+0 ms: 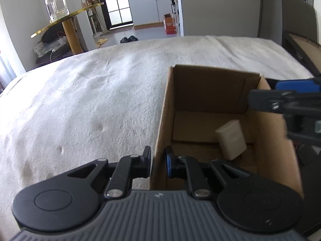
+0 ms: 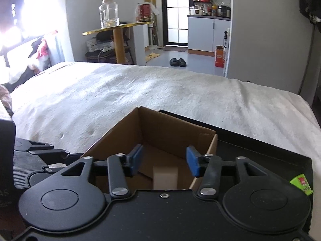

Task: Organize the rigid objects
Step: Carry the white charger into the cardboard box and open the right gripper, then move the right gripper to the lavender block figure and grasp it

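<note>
An open brown cardboard box (image 1: 208, 88) stands on a white bed cover; it also shows in the right wrist view (image 2: 170, 128). A small white rectangular object (image 1: 231, 141) lies inside it, seen in the right wrist view (image 2: 165, 177) below my fingers. My left gripper (image 1: 158, 163) is shut on the box's left wall, one finger outside, one inside. My right gripper (image 2: 164, 162) is open and empty above the box; it appears in the left wrist view (image 1: 280, 98) at the right.
The white bed cover (image 1: 90, 100) spreads left and behind the box. A flat black object (image 2: 260, 146) lies under and right of the box. A gold round table (image 2: 118, 28) with a glass jar (image 2: 109, 14) stands beyond the bed.
</note>
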Demonstrator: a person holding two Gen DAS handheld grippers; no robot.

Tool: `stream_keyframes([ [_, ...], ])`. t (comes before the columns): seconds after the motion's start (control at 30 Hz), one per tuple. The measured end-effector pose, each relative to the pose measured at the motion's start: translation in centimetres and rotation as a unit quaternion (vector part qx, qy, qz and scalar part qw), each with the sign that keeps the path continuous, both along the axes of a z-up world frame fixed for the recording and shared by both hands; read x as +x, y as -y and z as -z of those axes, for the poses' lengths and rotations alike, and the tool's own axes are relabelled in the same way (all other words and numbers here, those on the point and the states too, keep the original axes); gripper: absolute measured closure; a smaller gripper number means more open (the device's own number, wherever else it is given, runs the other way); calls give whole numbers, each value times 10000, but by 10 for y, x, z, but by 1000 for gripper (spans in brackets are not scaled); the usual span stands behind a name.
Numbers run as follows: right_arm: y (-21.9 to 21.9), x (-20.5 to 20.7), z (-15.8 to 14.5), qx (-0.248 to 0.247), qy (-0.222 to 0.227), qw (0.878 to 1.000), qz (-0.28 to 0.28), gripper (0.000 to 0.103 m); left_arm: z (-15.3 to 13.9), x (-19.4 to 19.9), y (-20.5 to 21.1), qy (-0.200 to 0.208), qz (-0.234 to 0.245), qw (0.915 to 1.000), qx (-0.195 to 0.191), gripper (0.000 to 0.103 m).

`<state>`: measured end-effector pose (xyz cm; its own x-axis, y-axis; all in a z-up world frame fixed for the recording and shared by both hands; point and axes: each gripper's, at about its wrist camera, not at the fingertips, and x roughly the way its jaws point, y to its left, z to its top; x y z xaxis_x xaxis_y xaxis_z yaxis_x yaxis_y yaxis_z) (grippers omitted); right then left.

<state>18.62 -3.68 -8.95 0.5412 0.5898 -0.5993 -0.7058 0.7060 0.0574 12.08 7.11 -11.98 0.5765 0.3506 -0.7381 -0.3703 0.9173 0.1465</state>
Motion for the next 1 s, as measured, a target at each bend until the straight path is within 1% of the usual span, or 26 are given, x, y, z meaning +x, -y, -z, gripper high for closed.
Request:
stream_keyframes([
  [0.07,8,0,-2,81,-84,9999,85,50,0,0,1,-4,-3,10000,0,89],
  [0.13,16,1,-3,129,-134,9997,173,48,0,0,2,-50,-5,10000,57,86],
  [0.2,24,0,-4,148,-142,9995,239,43,-1,1,3,-104,25,9999,74,85],
  [0.27,32,0,-6,165,-150,9993,316,40,-1,2,4,-166,26,9998,66,84],
  [0.33,41,0,-7,174,-181,9990,381,38,-3,2,5,-174,12,9998,78,78],
  [0.4,47,1,-7,153,-187,9988,437,38,-6,2,6,-170,-10,9998,118,65],
  [0.5,54,3,-7,158,-216,9982,532,34,-10,2,9,-145,-16,9997,201,58],
  [0.63,65,4,-6,165,-239,9975,645,32,-15,3,13,-145,54,9996,247,51],
  [0.7,70,5,-5,145,-247,9971,702,30,-16,4,16,-154,75,9995,265,43],
  [0.73,72,5,-4,136,-252,9969,737,29,-16,5,17,-162,88,9994,278,41],
  [0.8,78,6,-2,117,-281,9962,815,28,-18,6,20,-175,110,9993,326,33],
  [0.87,84,8,1,101,-314,9956,882,28,-18,8,23,-193,122,9990,382,29],
  [1.0,97,10,6,69,-353,9943,1002,28,-19,9,25,-238,114,9987,434,24],
])
